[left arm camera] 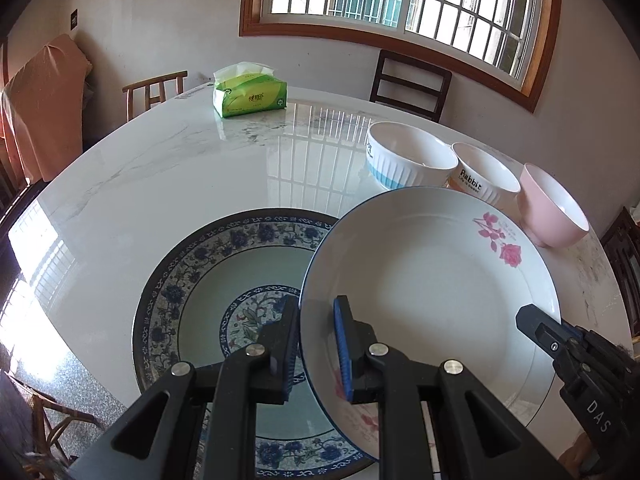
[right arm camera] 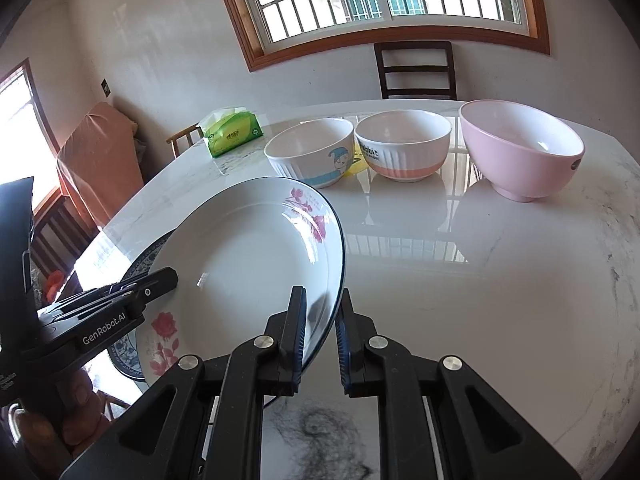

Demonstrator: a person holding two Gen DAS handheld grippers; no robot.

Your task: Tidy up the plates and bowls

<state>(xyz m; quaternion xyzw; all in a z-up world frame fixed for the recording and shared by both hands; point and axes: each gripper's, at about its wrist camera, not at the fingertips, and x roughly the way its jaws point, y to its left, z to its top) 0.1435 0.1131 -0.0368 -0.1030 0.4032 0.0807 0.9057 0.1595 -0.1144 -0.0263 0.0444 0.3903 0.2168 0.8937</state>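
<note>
A white plate with pink roses (left arm camera: pixel 432 280) is held tilted above the table, partly over a large blue-patterned plate (left arm camera: pixel 224 280). My left gripper (left arm camera: pixel 318 320) is shut on the rose plate's left rim. My right gripper (right arm camera: pixel 322 312) is shut on its right rim (right arm camera: pixel 256 264); it also shows in the left wrist view (left arm camera: pixel 536 324). Three bowls stand in a row behind: a blue-striped bowl (right arm camera: pixel 310 152), an orange-banded "Rabbit" bowl (right arm camera: pixel 402 144) and a pink bowl (right arm camera: pixel 520 148). The patterned plate (right arm camera: pixel 138 264) is mostly hidden in the right wrist view.
A green tissue pack (left arm camera: pixel 250 94) lies at the far side of the round marble table (left arm camera: pixel 160 160). Wooden chairs (left arm camera: pixel 410 84) stand around it. The table's right half (right arm camera: pixel 500 300) is bare marble.
</note>
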